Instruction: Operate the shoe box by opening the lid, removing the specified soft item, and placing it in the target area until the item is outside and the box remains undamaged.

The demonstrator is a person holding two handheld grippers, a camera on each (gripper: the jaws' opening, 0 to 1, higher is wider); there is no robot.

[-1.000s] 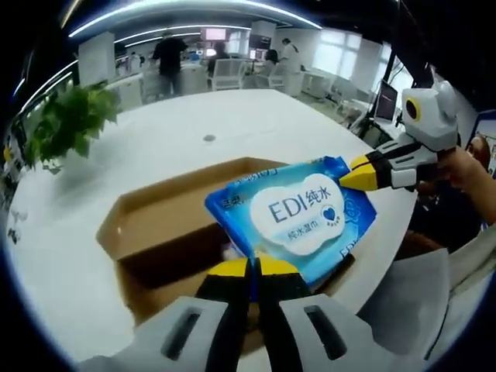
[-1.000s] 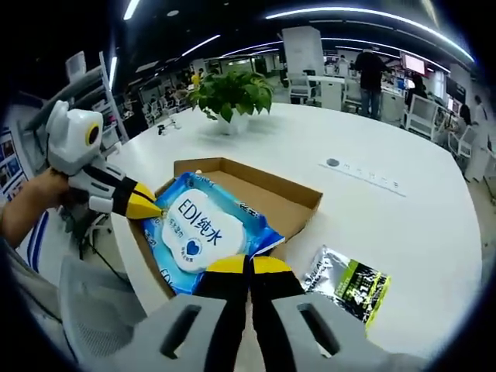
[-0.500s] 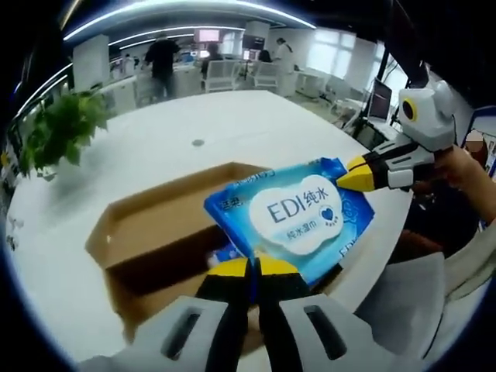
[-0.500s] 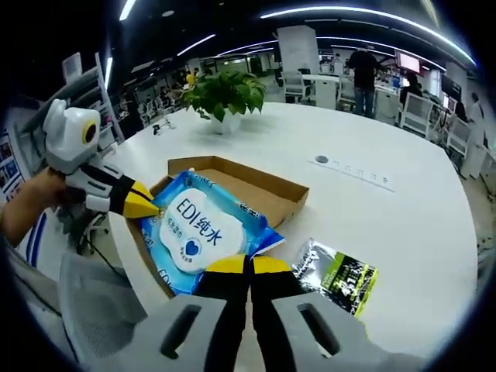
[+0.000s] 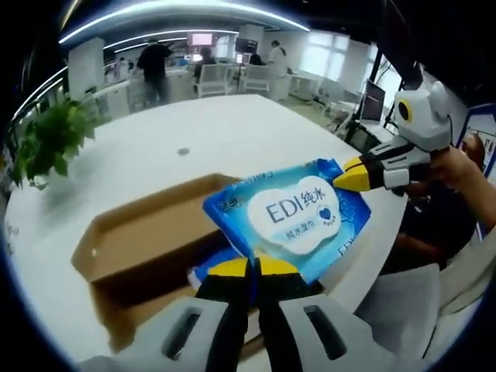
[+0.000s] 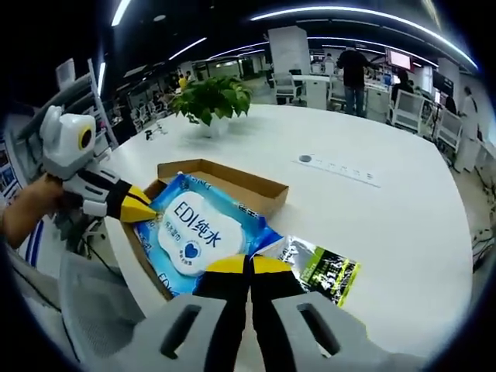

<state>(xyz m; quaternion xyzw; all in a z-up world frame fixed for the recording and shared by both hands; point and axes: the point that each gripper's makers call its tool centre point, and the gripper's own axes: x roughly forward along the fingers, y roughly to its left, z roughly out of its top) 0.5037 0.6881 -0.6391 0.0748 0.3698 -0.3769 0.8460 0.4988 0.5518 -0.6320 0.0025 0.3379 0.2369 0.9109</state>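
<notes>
The blue wet-wipes pack (image 5: 298, 213) with a white "EDI" label hangs over the open brown shoe box (image 5: 124, 236), held from two sides. My left gripper (image 5: 252, 263) is shut on its near edge. My right gripper (image 5: 342, 177) reaches in from the right, shut on the pack's far corner. In the right gripper view the pack (image 6: 194, 229) lies over the box (image 6: 232, 180). My right gripper (image 6: 248, 260) pinches its near edge there, and my left gripper (image 6: 149, 209) grips the left corner. Something blue (image 5: 208, 267) shows under the pack inside the box.
The box rests on a round white table (image 6: 387, 201). A silver, green and black pouch (image 6: 322, 265) lies on it beside the box. A potted plant (image 6: 209, 97) stands at the far side. Chairs, desks and people fill the room behind. A hand (image 5: 465, 167) holds the right gripper.
Both grippers have drawn back with the pack between them. The box now looks smaller and farther, and the pouch sits closer to the pack's corner. Both grips are unchanged.
</notes>
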